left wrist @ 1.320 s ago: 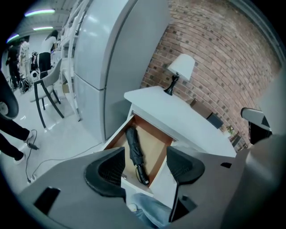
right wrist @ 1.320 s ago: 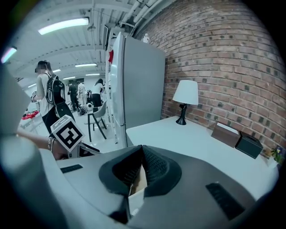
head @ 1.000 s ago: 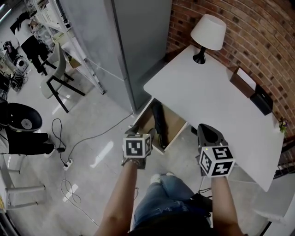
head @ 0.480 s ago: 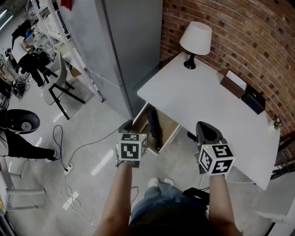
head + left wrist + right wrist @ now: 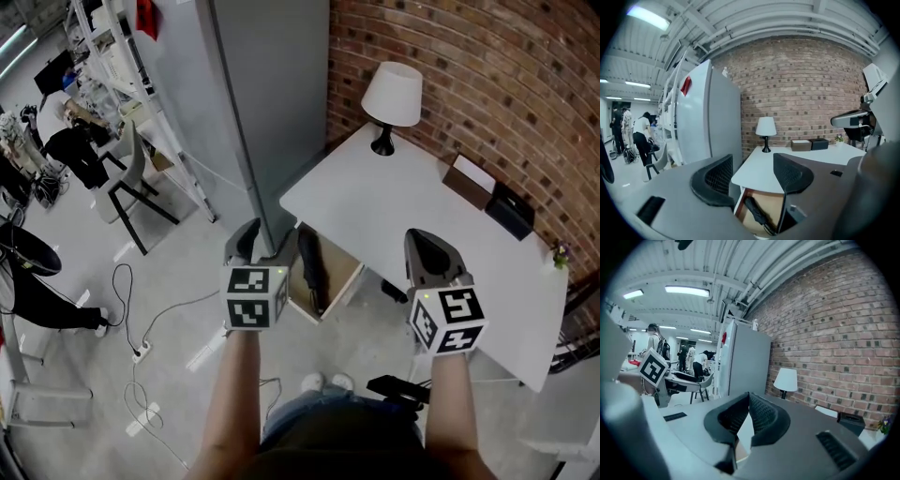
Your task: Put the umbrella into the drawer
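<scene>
The black folded umbrella [image 5: 312, 269] lies inside the open wooden drawer [image 5: 345, 277] under the white table's [image 5: 403, 206] near-left corner. In the left gripper view the umbrella [image 5: 757, 214] shows low between the jaws, far beyond them. My left gripper [image 5: 253, 240] hangs in the air left of the drawer, well above it. Its jaws are closing a little, still wide apart, with nothing between them [image 5: 752, 174]. My right gripper [image 5: 424, 247] is held over the table's front edge, right of the drawer. Its fingertips meet and hold nothing [image 5: 749, 399].
A white lamp [image 5: 391, 95] stands at the table's far corner; a brown box [image 5: 469, 179] and a black box [image 5: 511, 209] sit along the brick wall. A tall grey cabinet [image 5: 262, 103] stands just left of the drawer. Cables [image 5: 141, 328] trail on the floor; a chair [image 5: 122, 183] stands farther left.
Both grippers have risen away from the floor and drawer. The left one has lifted and tilted up toward level. The umbrella stays in the drawer.
</scene>
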Demonstrator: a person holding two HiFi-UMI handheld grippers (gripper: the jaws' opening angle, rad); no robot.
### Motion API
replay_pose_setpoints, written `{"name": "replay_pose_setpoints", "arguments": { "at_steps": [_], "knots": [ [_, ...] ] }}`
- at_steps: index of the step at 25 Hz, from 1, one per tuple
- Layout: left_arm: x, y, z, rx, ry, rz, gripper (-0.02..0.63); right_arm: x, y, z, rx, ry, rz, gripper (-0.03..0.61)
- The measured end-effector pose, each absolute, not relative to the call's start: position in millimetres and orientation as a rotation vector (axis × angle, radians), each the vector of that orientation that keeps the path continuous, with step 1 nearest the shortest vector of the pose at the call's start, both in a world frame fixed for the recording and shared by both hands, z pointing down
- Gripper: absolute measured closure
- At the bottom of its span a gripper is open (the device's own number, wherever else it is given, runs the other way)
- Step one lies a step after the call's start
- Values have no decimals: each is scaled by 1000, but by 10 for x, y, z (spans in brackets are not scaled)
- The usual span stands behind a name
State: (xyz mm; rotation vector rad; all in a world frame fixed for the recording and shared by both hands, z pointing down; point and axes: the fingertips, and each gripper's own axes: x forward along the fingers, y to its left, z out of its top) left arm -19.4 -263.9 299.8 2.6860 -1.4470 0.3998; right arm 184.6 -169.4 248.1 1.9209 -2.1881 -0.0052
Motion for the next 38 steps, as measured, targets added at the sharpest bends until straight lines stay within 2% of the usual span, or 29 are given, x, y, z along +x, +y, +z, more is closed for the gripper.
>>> {"name": "replay_pose_setpoints", "arguments": {
  "at_steps": [7,12,13,14,15,18,27,38],
  "knots": [
    [-203,-2579,2358,2849,-1587,289,385,1847,-1723,2011,1918,-2224,-188,578],
    [-197,-2569,2058,2909,-1652,258,443,1866,-1726,1846,1908,-2232,-249,578],
    [-210,-2569,1991,2912,-1680,237,480,1874,-1731,1819,1909,-2231,-258,578],
    [-234,-2567,1922,2907,-1707,198,578,1881,-1736,1791,1912,-2231,-267,578],
    [-257,-2561,1859,2899,-1717,151,612,1886,-1739,1762,1914,-2231,-277,579],
    [-288,-2531,1706,2902,-1714,58,612,1890,-1739,1676,1921,-2232,-309,578],
    [-325,-2460,1504,2941,-1830,104,612,1913,-1712,1461,1929,-2207,-430,578],
    [-345,-2402,1467,2894,-1834,-12,611,1907,-1637,1355,1961,-2222,-482,578]
  ]
}}
